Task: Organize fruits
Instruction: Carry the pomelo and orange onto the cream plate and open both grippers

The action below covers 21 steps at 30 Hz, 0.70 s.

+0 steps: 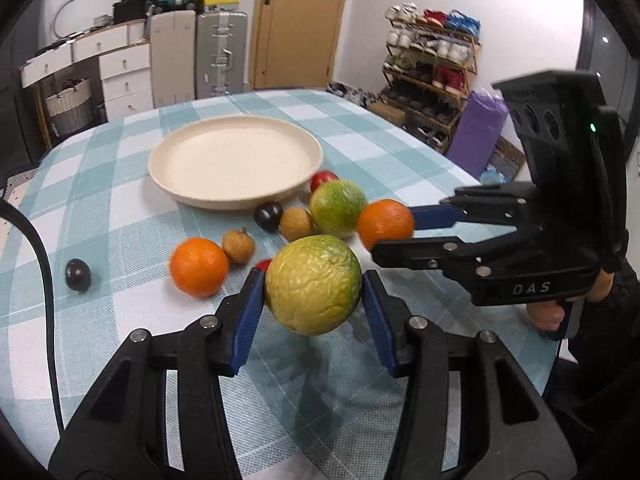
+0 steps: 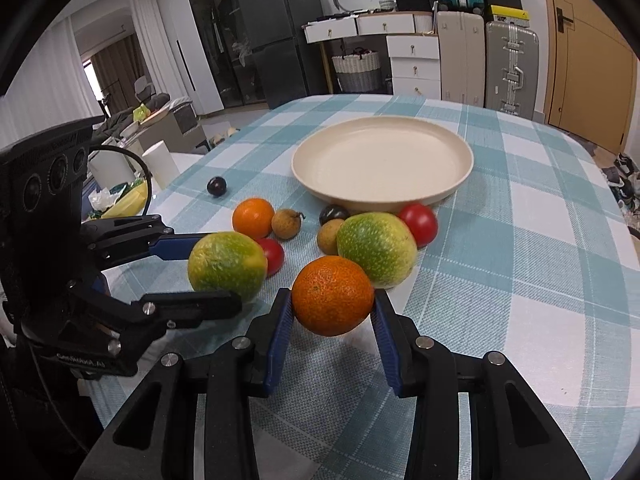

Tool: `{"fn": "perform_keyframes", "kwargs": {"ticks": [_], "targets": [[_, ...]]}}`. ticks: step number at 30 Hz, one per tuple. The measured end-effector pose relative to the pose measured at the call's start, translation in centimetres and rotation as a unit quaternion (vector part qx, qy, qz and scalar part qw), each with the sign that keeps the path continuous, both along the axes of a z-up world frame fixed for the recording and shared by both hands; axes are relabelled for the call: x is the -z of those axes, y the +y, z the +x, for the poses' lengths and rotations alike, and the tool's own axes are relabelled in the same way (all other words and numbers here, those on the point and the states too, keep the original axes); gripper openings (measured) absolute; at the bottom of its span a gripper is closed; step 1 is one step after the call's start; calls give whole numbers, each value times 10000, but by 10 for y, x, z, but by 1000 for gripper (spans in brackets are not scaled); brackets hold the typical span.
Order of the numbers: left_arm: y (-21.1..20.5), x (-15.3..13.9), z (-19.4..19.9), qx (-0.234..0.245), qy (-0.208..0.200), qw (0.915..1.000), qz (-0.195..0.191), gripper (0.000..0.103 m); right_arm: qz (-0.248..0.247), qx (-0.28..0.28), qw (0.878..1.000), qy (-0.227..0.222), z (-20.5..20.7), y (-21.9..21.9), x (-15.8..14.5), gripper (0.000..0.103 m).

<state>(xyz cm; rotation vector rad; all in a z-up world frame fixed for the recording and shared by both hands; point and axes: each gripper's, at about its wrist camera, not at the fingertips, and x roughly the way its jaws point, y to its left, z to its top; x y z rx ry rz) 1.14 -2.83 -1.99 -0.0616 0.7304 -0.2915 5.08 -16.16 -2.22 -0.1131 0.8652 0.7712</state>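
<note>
My left gripper (image 1: 314, 284) is shut on a wrinkled green-yellow citrus (image 1: 308, 280), held just above the checked tablecloth. In the right wrist view that gripper (image 2: 218, 276) comes in from the left with the same citrus (image 2: 226, 266). My right gripper (image 2: 332, 300) is shut on an orange (image 2: 332, 294); in the left wrist view it (image 1: 390, 236) reaches in from the right with that orange (image 1: 384, 222). A second green citrus (image 2: 376, 248) lies on the table behind it. An empty cream plate (image 2: 380, 200) sits beyond the fruit.
Loose on the cloth lie another orange (image 1: 199, 266), two brown longans (image 1: 238, 246) (image 1: 296, 224), two dark plums (image 1: 269, 217) (image 1: 78, 275) and two red tomatoes (image 2: 420, 222) (image 2: 274, 254). A black cable (image 1: 44, 280) hangs at the table's left edge.
</note>
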Motion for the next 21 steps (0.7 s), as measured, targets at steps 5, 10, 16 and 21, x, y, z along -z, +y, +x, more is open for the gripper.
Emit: {"fn": "perform_keyframes", "kwargs": {"ticks": [5, 10, 16, 21], "targets": [[14, -16, 5, -365, -275, 9989, -84, 46, 182, 223, 9994, -199, 6, -6, -15, 40], [27, -29, 11, -633, -451, 9969, -153, 46, 277, 403, 9983, -308, 17, -8, -27, 40], [37, -39, 19, -930, -586, 9939, -125, 47, 327, 553, 9972, -379, 30, -11, -35, 40], [47, -44, 29, -1099, -668, 9915, -180, 47, 314, 664, 9964, -420, 39, -11, -38, 40]]}}
